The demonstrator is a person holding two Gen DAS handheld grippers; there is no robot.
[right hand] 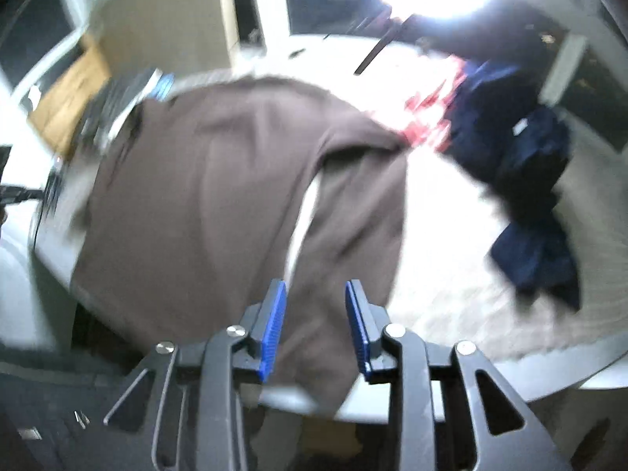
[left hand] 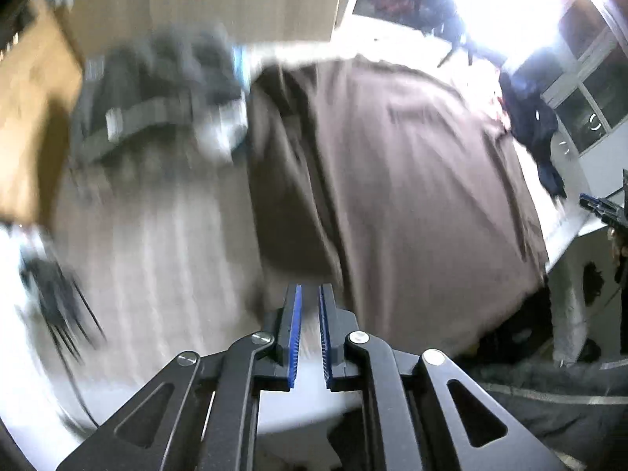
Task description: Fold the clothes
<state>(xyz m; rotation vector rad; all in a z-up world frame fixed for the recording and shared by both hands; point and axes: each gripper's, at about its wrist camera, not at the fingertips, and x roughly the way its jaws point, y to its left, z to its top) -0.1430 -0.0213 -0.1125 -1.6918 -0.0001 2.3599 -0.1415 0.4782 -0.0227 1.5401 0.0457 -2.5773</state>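
Looking down along its two black fingers, the left claw (left hand: 310, 288) is shown clenched almost fully. Only a thin slit is left between its blue ribbed pads, and no cloth is caught in it. Just beyond its tips, a large brown, soft-fabric garment (left hand: 392, 176) is spread over a pale white worktop (left hand: 157, 274), with one edge draped over the near rim. At the far left of the garment, a blurred stack of dark grey folded clothing (left hand: 157, 90) is seen touching it.

The right claw (right hand: 316, 286) is shown released, its blue pads held well apart and pressing on nothing. The same brown garment (right hand: 219, 196) is seen past the gap, hanging over the near edge of the worktop (right hand: 431, 235). Further out, on the right, a crumpled navy-blue garment (right hand: 522, 180) is laid on the worktop, apart from the brown one. Between the two, a blurred red-and-white item (right hand: 428, 117) is visible; what it is cannot be told.
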